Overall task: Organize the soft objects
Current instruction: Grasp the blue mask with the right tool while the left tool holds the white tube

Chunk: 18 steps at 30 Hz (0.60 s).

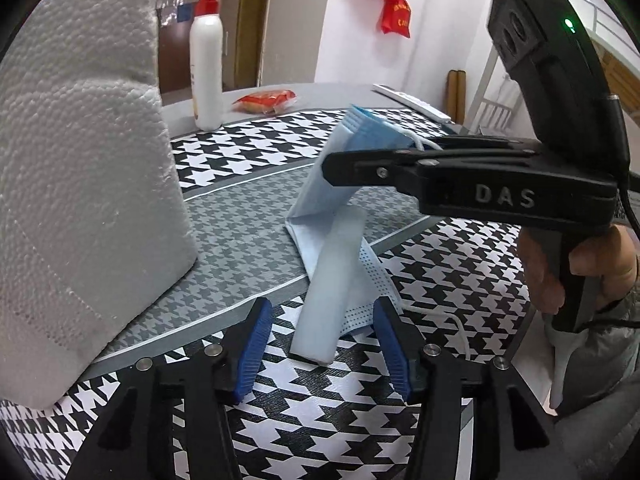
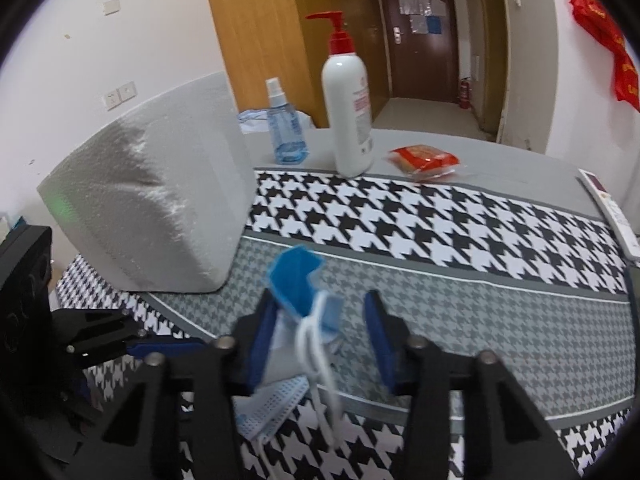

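Note:
A light blue face mask (image 1: 332, 216) lies partly folded on the houndstooth cloth, one end raised. My left gripper (image 1: 322, 354) is open, its blue pads on either side of the mask's near end, not touching it. My right gripper (image 2: 320, 340) is open around the raised end of the mask (image 2: 296, 288), whose white ear loop (image 2: 316, 356) hangs between the pads. In the left wrist view the right gripper (image 1: 352, 164) shows side-on, at the mask's raised end. A big white paper-towel roll (image 1: 76, 168) stands to the left.
A white pump bottle with a red top (image 2: 348, 108), a blue spray bottle (image 2: 286, 128) and a red snack packet (image 2: 424, 160) stand along the far edge. A remote (image 2: 612, 212) lies at the right edge. The table (image 2: 520, 152) is grey.

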Each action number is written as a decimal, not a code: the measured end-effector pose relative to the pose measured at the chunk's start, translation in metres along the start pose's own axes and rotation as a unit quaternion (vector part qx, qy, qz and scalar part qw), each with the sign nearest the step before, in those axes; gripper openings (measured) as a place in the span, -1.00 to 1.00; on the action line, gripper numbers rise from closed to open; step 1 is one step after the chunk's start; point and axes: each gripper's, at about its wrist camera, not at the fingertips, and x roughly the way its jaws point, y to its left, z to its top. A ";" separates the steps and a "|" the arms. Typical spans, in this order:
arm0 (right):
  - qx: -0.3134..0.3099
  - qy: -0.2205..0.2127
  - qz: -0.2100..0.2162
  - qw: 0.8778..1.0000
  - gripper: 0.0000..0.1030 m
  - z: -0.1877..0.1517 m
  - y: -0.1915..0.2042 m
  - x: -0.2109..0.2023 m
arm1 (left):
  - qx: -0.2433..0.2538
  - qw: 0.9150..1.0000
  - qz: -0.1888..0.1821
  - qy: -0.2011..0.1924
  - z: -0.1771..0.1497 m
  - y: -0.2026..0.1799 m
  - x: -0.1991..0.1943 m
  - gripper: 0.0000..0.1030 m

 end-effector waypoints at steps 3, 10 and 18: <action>-0.003 -0.006 0.006 1.000 -0.35 0.001 0.001 -0.001 | 0.004 1.000 -0.001 0.004 0.000 -0.003 0.002 0.06; -0.003 -0.008 0.001 1.000 -0.42 0.001 0.001 -0.002 | 0.002 1.000 0.009 0.006 -0.001 0.002 -0.001 0.00; 0.001 -0.005 -0.005 1.000 -0.42 0.000 -0.001 -0.001 | 0.009 1.000 0.005 0.010 0.000 0.000 0.003 -0.52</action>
